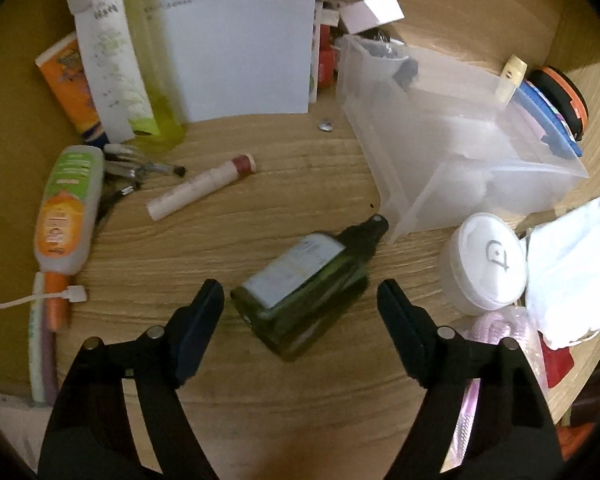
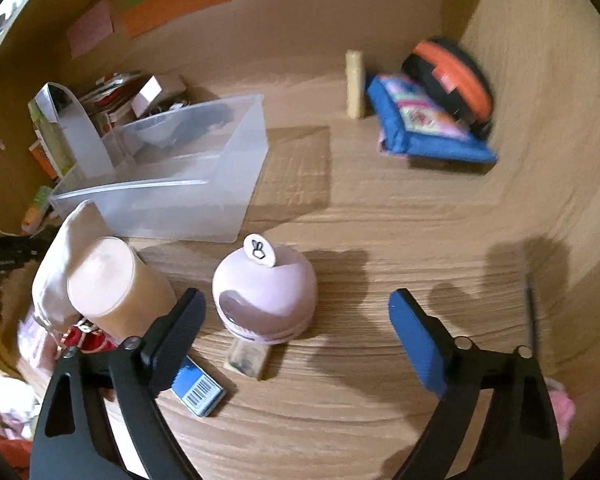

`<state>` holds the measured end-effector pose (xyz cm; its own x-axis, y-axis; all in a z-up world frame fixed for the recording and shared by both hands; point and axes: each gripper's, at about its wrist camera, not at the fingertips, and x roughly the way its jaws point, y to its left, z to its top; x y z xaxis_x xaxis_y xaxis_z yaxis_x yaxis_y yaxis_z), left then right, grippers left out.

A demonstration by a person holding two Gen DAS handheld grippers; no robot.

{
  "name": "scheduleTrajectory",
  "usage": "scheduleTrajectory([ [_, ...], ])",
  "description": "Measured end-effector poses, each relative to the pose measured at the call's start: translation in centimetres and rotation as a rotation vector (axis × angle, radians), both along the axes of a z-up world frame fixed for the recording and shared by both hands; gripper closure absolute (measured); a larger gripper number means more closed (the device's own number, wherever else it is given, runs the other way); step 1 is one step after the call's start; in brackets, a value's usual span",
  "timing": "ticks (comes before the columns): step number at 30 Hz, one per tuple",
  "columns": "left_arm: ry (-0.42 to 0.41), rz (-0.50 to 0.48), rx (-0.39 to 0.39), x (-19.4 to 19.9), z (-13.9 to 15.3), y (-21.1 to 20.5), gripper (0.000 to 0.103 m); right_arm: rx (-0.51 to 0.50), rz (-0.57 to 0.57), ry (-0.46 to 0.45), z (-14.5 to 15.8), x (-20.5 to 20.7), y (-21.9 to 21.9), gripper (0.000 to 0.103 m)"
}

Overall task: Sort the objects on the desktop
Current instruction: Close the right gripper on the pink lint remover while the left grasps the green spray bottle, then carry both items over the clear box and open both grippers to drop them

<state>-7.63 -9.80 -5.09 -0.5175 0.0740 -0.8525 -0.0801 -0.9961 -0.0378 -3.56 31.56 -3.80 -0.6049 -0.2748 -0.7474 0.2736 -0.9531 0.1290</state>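
Off to the far left of my left gripper (image 1: 300, 304) there's a sunscreen bottle (image 1: 69, 216) lying flat, with a few makeup brushes (image 1: 140, 170) and a white tube with a red cap (image 1: 202, 186) just past it, all loose on the wooden desk (image 1: 260, 400). Straight ahead, between the fingers, lies the dark green glass bottle (image 1: 306, 284) on its side. Jaws are spread wide and not touching it, so nothing's grabbed yet. Ahead and to the right sits the clear plastic bin (image 1: 456, 140), which I'd guess is where stuff goes; it looks almost bare apart from something dark at its far end. Right of the fingers is a white round jar (image 1: 485, 264), close to the bin's near corner.

Over on the right gripper (image 2: 296, 320), also wide open and holding nothing: a peach cup (image 2: 116, 284) sits beside the left finger, a pink dome-shaped gadget (image 2: 265, 290) is between the fingers but nearer the left one, and a blue barcode box (image 2: 198, 390) lies near that same finger.

My read: sorting has barely begun, almost everything's still scattered
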Motion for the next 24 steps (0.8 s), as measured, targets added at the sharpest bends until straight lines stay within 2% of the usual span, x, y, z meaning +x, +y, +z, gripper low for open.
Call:
scheduleTrajectory([
  [3, -0.014, 0.001, 0.02, -0.5, -0.4, -0.3, 0.03, -0.035, 0.027, -0.045, -0.7, -1.0, -0.3, 0.018],
  [4, -0.022, 0.001, 0.029, -0.7, -0.5, -0.4, 0.031, -0.032, 0.033, -0.052, -0.8, -1.2, -0.5, 0.026],
  [9, -0.009, -0.008, 0.03, -1.4, -0.6, -0.2, 0.031, -0.003, 0.064, -0.082, -1.7, -2.2, -1.7, 0.028],
  [13, -0.001, -0.024, 0.035, -1.9, -0.6, 0.1, 0.031, 0.018, 0.088, -0.091, -2.3, -2.6, -2.6, 0.043],
  [15, 0.007, -0.02, 0.033, -2.1, -0.6, 0.1, 0.032, 0.029, 0.092, -0.086, -2.3, -2.7, -2.7, 0.043],
  [17, 0.016, -0.011, 0.044, -1.9, -0.4, -0.2, 0.039, 0.025, 0.095, -0.085, -2.4, -2.6, -2.6, 0.043],
  [24, 0.075, 0.024, 0.066, 0.1, 0.6, -1.2, 0.039, -0.001, 0.077, -0.045, -1.5, -2.0, -1.8, 0.043],
])
